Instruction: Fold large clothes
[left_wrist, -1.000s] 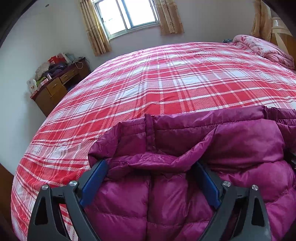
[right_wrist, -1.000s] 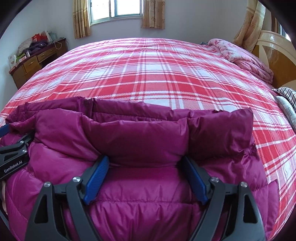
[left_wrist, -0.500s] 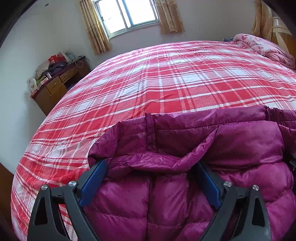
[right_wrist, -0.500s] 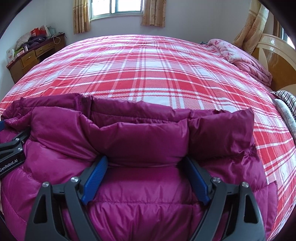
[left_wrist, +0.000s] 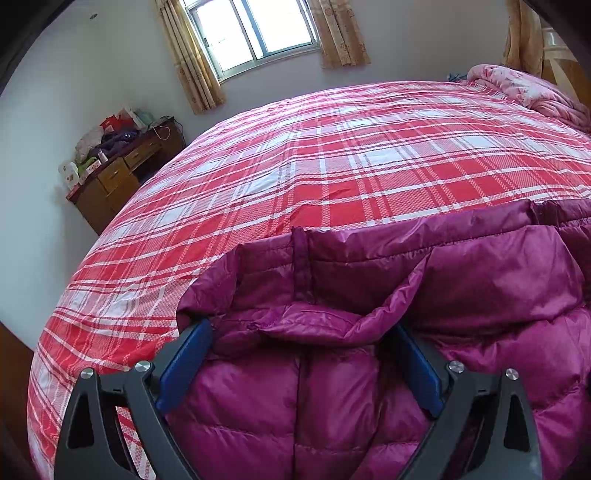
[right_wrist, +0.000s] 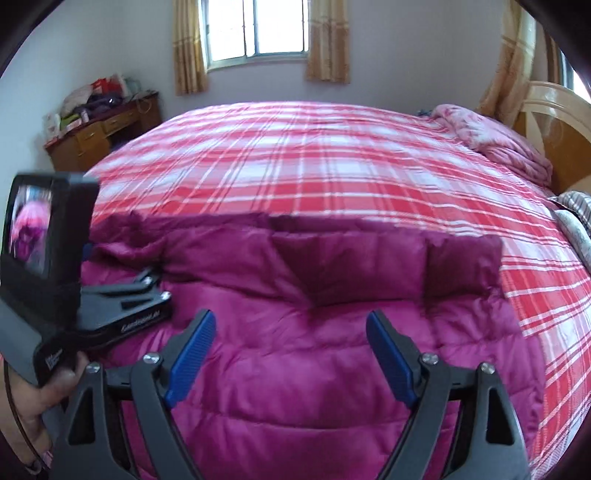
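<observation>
A large bed (left_wrist: 369, 155) is seen filling most of both views, covered by a red and white plaid quilt (right_wrist: 314, 158). The magenta down jacket (right_wrist: 314, 369) is spread on the near part of that quilt, its folded upper edge running across the bed from left to right, with the plaid surface visible beyond it. A pink floral comforter (right_wrist: 491, 136) is bunched at the far right near a pale wooden headboard (right_wrist: 554, 122). A window (left_wrist: 255, 29) with tan curtains is set in the far wall, and a brown wooden desk (left_wrist: 122, 173) piled with bags and small items is placed in the left corner.

In the left wrist view, the left gripper (left_wrist: 303, 328) is lowered onto the jacket's left end, and its jaws are held wide apart, with a crumpled ridge of magenta fabric lying between the blue pads (left_wrist: 184, 365) (the tips are partly hidden under the fold, so it cannot be told whether the fabric is pressed at all).

In the right wrist view, the right gripper (right_wrist: 291, 317) is held above the jacket's middle, its jaws spread wide and nothing caught between them; the picture is somewhat blurred. At the left of the same view, the left gripper's body and small screen are seen, held in a hand (right_wrist: 40, 391), with its fingers laid on the jacket.
</observation>
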